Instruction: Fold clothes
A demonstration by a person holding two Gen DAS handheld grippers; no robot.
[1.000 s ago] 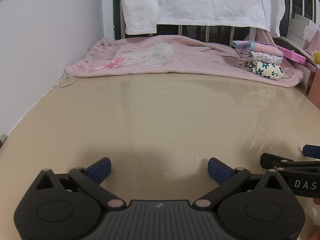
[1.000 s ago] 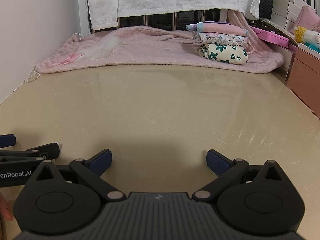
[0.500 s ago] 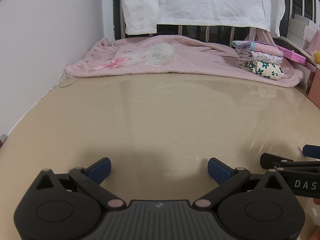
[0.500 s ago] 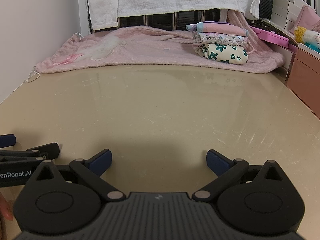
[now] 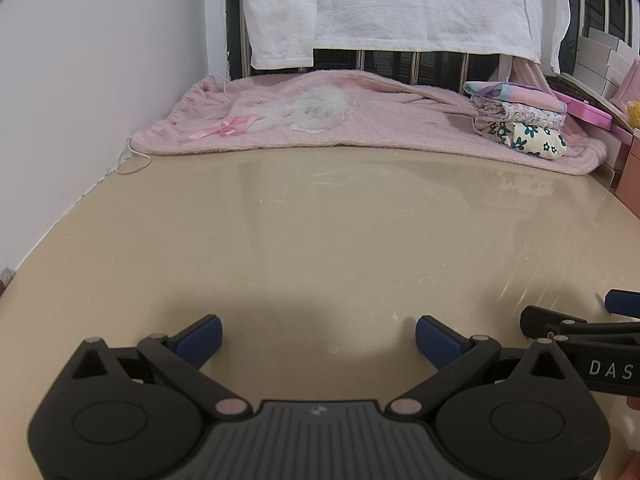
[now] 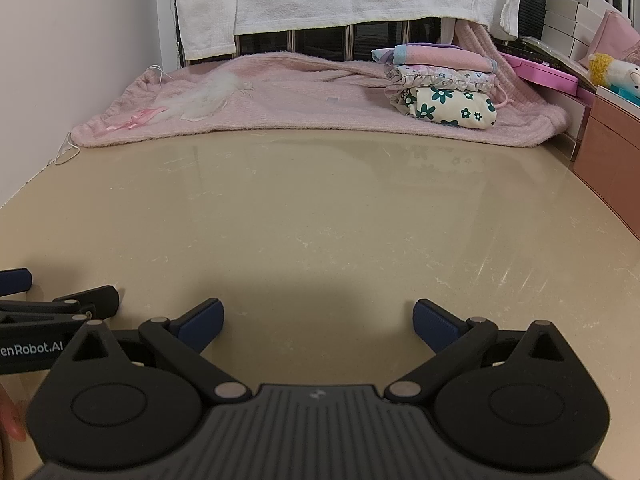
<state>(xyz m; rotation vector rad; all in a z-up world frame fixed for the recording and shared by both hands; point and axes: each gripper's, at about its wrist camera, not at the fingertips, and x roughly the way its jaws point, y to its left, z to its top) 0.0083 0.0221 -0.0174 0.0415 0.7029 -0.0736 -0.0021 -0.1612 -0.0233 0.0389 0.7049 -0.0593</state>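
Note:
A pink knit garment (image 5: 384, 128) (image 6: 304, 96) lies spread flat along the far edge of the beige table (image 5: 320, 232), with a white fluffy patch (image 5: 320, 108) and a pink ribbon bow (image 5: 228, 128) on it. A stack of folded clothes (image 5: 520, 120) (image 6: 440, 88) sits on its right end, floral piece at the bottom. My left gripper (image 5: 318, 338) is open over bare tabletop near the front edge. My right gripper (image 6: 318, 322) is open beside it, also holding nothing. Each gripper shows at the other view's edge.
A white towel (image 5: 400, 4) hangs on a dark rail behind the table. A white wall runs along the left. Pink and white boxes (image 6: 560, 76), a brown drawer unit (image 6: 612, 152) and a plush toy (image 6: 612, 70) stand at the right. A white cord (image 5: 132, 160) lies at the left.

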